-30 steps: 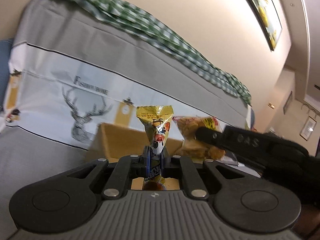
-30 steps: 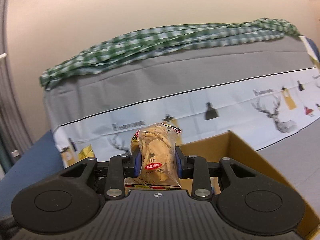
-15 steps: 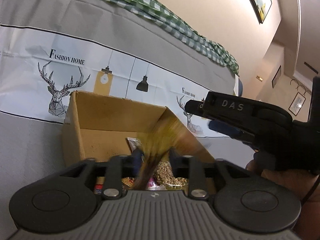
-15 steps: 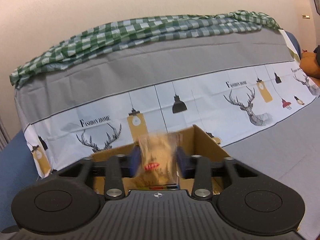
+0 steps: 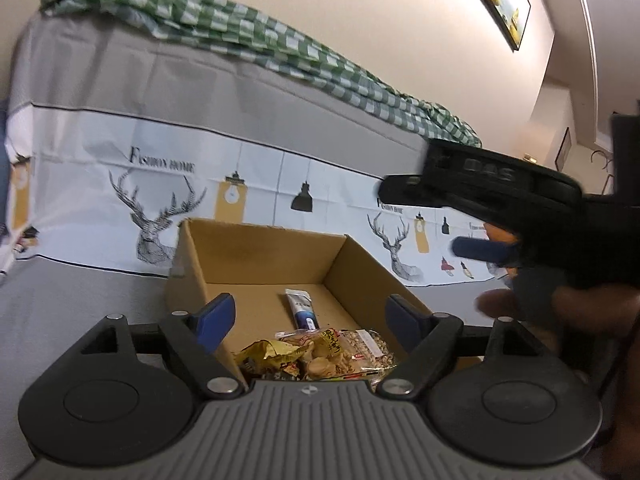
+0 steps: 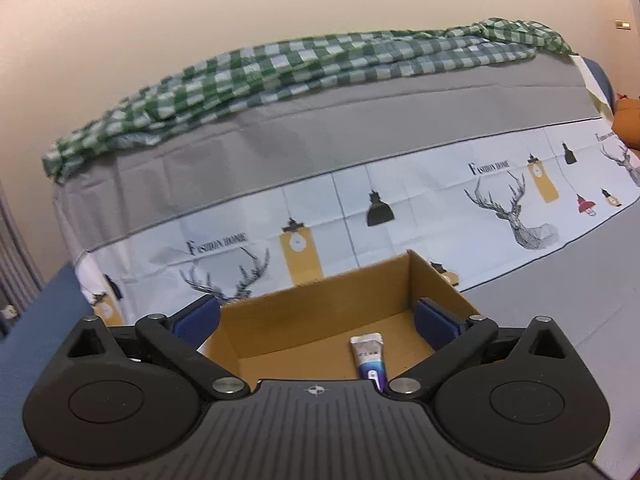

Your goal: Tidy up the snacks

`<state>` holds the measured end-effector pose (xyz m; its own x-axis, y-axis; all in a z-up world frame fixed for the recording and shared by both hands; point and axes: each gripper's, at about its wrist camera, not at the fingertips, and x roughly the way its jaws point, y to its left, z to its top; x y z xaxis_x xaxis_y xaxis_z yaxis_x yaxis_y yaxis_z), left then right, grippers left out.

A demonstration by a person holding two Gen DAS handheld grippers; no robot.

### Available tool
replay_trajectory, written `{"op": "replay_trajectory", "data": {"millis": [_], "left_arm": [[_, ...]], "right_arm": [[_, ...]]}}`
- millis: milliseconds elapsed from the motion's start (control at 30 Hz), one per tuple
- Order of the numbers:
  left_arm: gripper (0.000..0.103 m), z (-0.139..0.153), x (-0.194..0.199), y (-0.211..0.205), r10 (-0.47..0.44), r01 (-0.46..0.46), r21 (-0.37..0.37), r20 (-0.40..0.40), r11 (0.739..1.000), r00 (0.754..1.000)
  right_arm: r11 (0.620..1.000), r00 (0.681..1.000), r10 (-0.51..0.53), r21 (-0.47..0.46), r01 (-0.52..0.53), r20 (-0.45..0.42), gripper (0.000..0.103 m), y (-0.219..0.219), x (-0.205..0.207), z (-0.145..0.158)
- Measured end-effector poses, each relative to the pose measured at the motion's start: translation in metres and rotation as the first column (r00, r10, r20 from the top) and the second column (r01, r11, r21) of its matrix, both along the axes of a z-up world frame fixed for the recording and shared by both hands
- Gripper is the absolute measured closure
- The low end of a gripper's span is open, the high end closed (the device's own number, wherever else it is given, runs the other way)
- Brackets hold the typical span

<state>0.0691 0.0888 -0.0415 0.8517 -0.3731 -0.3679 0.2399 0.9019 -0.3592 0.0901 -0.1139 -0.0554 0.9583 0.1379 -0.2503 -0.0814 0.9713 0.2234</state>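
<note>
Left wrist view shows your left tongs (image 5: pixel 310 316) with the jaws wide and opening further, nothing between the pads; they hang over the near edge of the open cardboard box (image 5: pixel 256 252). On the box floor, at the near end, lie the snacks: a crumpled yellow packet (image 5: pixel 272 354), a clear bag of pale crackers (image 5: pixel 328 354) just right of it and touching it, and a clear pack of nuts or seeds (image 5: pixel 370 344) further right. Beyond them, apart from the heap, a small blue-and-white tube (image 5: pixel 302 308) lies flat on the cardboard. Your right tongs (image 5: pixel 476 200) reach in from the right, above the box's right wall, with one blue pad showing and your hand (image 5: pixel 560 308) behind them, blurred.

From the right wrist view, your right tongs (image 6: pixel 316 318) are also spread and opening, with nothing between the pads, held above the same box (image 6: pixel 320 300). The tube (image 6: pixel 370 358) lies right of centre on the box floor, partly hidden by the tool body. The box sits on a grey cover printed with deer and lamps (image 6: pixel 400 208), with a green checked cloth (image 6: pixel 304 64) along the far top.
</note>
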Motion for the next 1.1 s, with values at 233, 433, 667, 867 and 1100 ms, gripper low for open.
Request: {"op": "replay_trajectory", "data": {"millis": [233,433,667,867,1100], "left_arm": [[0.016,0.014,-0.042,-0.011,0.090,-0.089,0.012,-0.045,0.996,0.995],[0.000,0.012,-0.080,-0.037,0.124,-0.116,0.067,-0.120,0.991,0.985],[0.000,-0.017,-0.089,-0.058,0.179,-0.135,0.172,-0.274,0.976,0.945],[0.000,-0.029,-0.078,-0.055,0.216,-0.163,0.189,-0.306,0.968,0.927],[0.000,-0.032,-0.075,-0.062,0.199,-0.138,0.199,-0.330,0.970,0.923]], "right_arm": [[0.997,0.999,0.003,-0.073,-0.007,-0.043,0.001,-0.043,-0.066,-0.014],[0.994,0.992,-0.071,-0.085,0.062,-0.108,0.001,-0.082,-0.108,-0.054],[0.991,0.992,-0.037,-0.136,0.021,-0.120,0.001,-0.077,-0.105,-0.076],[0.987,0.991,-0.005,-0.157,-0.017,-0.135,0.001,-0.071,-0.099,-0.080],[0.970,0.993,0.035,-0.237,-0.061,-0.113,0.001,-0.052,-0.101,-0.083]]}}
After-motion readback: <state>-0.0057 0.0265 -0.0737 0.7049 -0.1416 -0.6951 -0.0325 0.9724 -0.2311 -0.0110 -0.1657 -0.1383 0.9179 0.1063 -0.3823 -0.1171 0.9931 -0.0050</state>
